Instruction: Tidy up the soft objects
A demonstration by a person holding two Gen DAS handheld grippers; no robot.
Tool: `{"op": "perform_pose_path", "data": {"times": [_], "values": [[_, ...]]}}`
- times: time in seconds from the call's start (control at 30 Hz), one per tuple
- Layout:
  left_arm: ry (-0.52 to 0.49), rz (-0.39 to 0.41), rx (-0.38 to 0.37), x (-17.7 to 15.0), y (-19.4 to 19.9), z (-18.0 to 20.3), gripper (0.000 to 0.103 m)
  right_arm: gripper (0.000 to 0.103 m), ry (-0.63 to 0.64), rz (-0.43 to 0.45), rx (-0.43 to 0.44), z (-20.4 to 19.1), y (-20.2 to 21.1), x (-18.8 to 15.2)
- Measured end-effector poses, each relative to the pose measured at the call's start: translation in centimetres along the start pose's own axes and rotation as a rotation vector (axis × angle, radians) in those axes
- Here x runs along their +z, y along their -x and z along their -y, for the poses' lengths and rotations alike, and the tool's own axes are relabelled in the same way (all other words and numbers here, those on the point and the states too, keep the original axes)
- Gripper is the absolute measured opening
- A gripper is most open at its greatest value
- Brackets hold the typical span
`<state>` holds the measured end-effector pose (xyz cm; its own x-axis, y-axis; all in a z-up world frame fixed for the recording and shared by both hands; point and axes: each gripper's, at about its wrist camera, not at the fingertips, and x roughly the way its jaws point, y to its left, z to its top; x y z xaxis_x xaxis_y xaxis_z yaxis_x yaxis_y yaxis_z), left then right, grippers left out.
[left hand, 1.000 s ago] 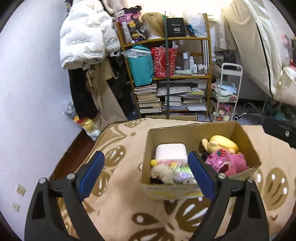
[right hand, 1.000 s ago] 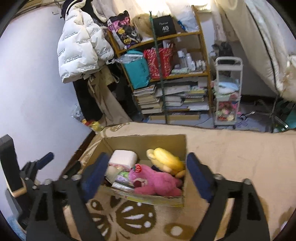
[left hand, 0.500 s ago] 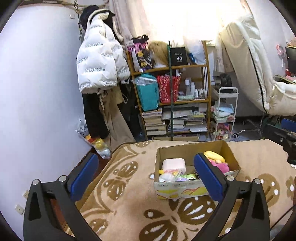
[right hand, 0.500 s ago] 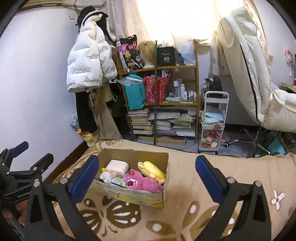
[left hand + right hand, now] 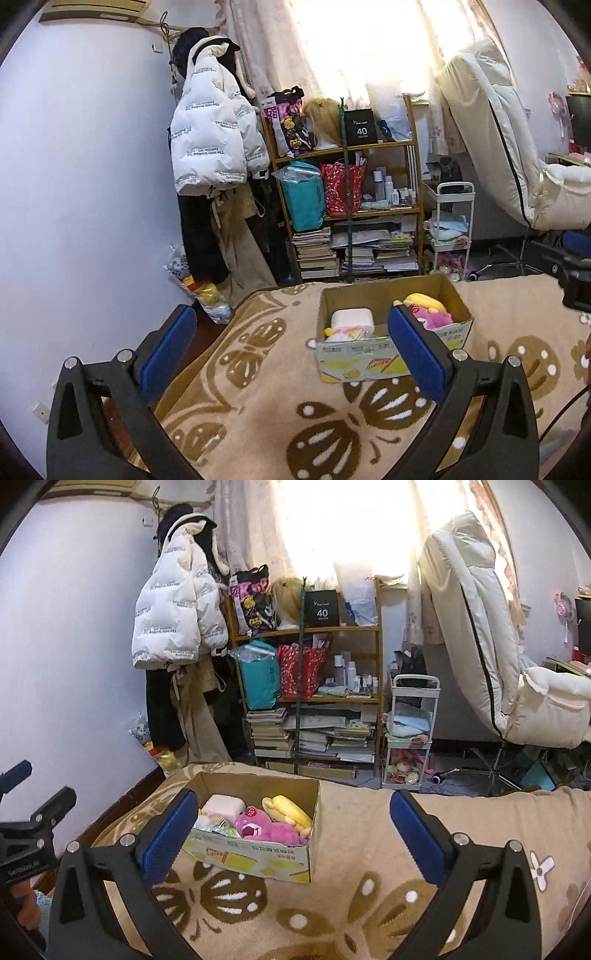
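A cardboard box [image 5: 384, 354] [image 5: 258, 853] stands on a beige patterned blanket [image 5: 258, 406]. It holds a pink plush bear [image 5: 266, 825], a yellow plush [image 5: 288, 808] [image 5: 421, 298], a pale pink cushion [image 5: 351, 319] [image 5: 223, 805] and small toys. My left gripper [image 5: 291, 350] is open and empty, held back from the box. My right gripper [image 5: 291, 830] is open and empty, also back from the box. The left gripper also shows at the left edge of the right wrist view [image 5: 26, 830].
A bookshelf [image 5: 351, 206] with bags and books stands beyond the bed. A white jacket [image 5: 214, 133] hangs on the left wall. A small white cart [image 5: 410, 734] and a cream chair [image 5: 498, 646] stand at right. The blanket's left edge drops to the floor [image 5: 207, 332].
Both grippers have pulled back and up from the box, which now looks smaller and farther. Both stay open and empty.
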<state>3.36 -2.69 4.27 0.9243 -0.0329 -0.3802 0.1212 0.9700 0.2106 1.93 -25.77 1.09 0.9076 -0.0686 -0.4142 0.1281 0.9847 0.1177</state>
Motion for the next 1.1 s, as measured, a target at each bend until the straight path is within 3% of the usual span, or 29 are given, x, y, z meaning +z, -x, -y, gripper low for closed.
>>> {"op": "perform_pose_path", "data": {"times": [0.17, 1.1], "values": [[0.049, 0.011, -0.008, -0.9, -0.3, -0.7, 0.102, 0.103, -0.008, 0.044, -0.015, 0.1, 0.6, -0.4], [0.01, -0.026, -0.006, -3.2, -2.1, 0.3, 0.102, 0.103, -0.013, -0.05, -0.008, 0.5, -2.3, -2.0]]}}
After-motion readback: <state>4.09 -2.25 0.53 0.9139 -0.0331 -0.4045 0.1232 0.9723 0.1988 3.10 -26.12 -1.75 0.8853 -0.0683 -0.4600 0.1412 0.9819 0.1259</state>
